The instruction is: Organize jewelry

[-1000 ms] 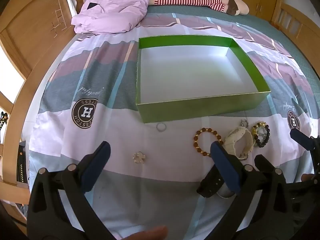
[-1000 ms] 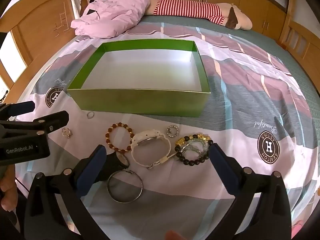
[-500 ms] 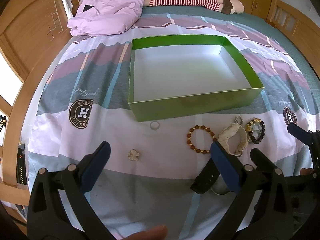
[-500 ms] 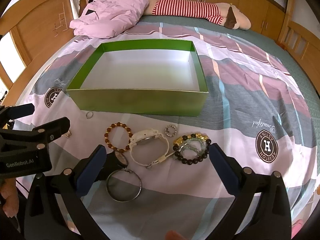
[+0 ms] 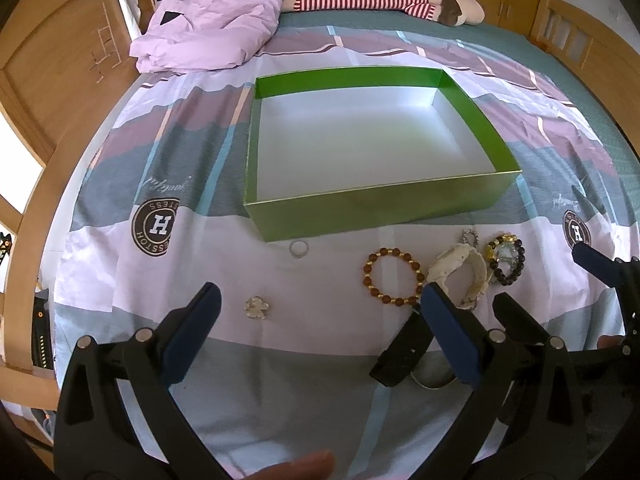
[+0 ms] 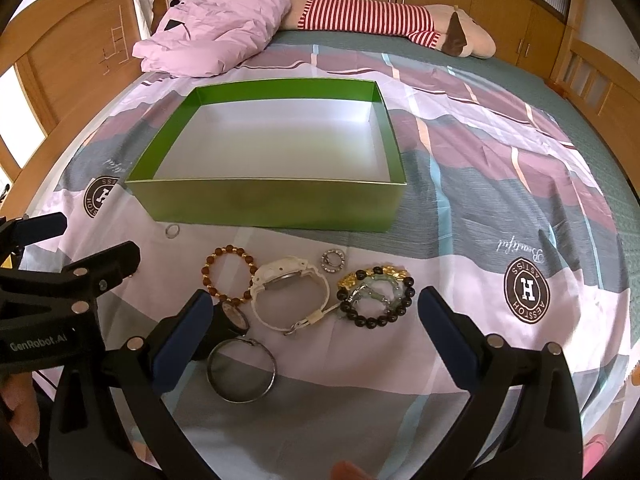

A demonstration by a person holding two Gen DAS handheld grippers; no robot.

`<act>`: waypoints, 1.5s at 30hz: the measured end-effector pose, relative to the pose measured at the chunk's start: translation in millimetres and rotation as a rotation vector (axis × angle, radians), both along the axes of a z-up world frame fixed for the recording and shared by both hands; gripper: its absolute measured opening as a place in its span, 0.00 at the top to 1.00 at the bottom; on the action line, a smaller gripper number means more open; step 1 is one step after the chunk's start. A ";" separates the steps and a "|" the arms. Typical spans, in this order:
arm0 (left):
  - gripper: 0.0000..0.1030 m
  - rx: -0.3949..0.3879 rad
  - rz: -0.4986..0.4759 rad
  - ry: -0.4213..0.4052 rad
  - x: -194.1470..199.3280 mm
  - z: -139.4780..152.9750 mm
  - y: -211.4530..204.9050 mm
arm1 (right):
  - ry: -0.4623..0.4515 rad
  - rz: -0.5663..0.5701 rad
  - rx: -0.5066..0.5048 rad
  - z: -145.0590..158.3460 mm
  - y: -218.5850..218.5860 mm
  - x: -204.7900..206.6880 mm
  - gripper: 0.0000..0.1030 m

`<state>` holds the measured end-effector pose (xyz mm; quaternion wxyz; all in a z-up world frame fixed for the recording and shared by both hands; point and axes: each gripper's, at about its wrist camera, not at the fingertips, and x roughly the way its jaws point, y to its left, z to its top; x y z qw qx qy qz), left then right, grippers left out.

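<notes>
Both the left gripper (image 5: pixel 320 320) and right gripper (image 6: pixel 312 320) hang wide apart over the bedsheet (image 6: pixel 500 184), holding nothing. The jewelry lies in a row just before the green box (image 6: pixel 272 204): a ring (image 6: pixel 173 231), amber bracelet (image 6: pixel 229 278), white watch (image 6: pixel 290 294), dark bead bracelet (image 6: pixel 376 296) and bangle (image 6: pixel 241 371)

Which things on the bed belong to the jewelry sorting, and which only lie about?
For the job:
green cardboard box
brown bead bracelet
white wristwatch
black and gold bead bracelet
thin metal bangle
small silver ring

Just lying about:
crumpled pink quilt
striped plush toy
</notes>
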<state>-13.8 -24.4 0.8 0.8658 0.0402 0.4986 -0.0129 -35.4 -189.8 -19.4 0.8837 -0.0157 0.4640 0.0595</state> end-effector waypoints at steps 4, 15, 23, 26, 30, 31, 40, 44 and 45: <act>0.02 0.036 0.038 -0.025 -1.3 1.3 0.3 | 0.001 0.001 -0.006 -0.6 0.0 -0.4 0.01; 0.02 0.044 0.080 -0.029 -5.1 -2.4 -6.2 | 0.005 -0.002 -0.021 -2.8 1.1 -0.6 0.01; 0.02 0.029 0.079 -0.016 -5.5 -4.3 -6.9 | 0.010 0.003 -0.031 -4.5 2.8 -0.7 0.01; 0.02 0.030 0.080 -0.017 -5.8 -4.5 -7.3 | 0.011 0.003 -0.033 -4.9 2.4 -1.1 0.01; 0.02 0.033 0.080 -0.015 -5.9 -4.7 -7.8 | 0.012 0.003 -0.032 -5.3 2.0 -1.0 0.01; 0.02 0.034 0.080 -0.013 -5.7 -4.9 -7.8 | 0.013 0.004 -0.032 -5.5 2.0 -1.0 0.01; 0.02 0.012 0.120 0.013 2.3 -9.9 5.3 | 0.038 -0.007 -0.055 -13.8 -4.0 5.8 0.01; 0.02 0.020 0.123 0.021 4.9 -12.3 8.2 | 0.040 -0.005 -0.065 -14.2 -7.5 8.8 0.01; 0.02 0.019 0.126 0.023 5.4 -12.8 9.5 | 0.038 -0.006 -0.080 -14.1 -8.3 10.3 0.01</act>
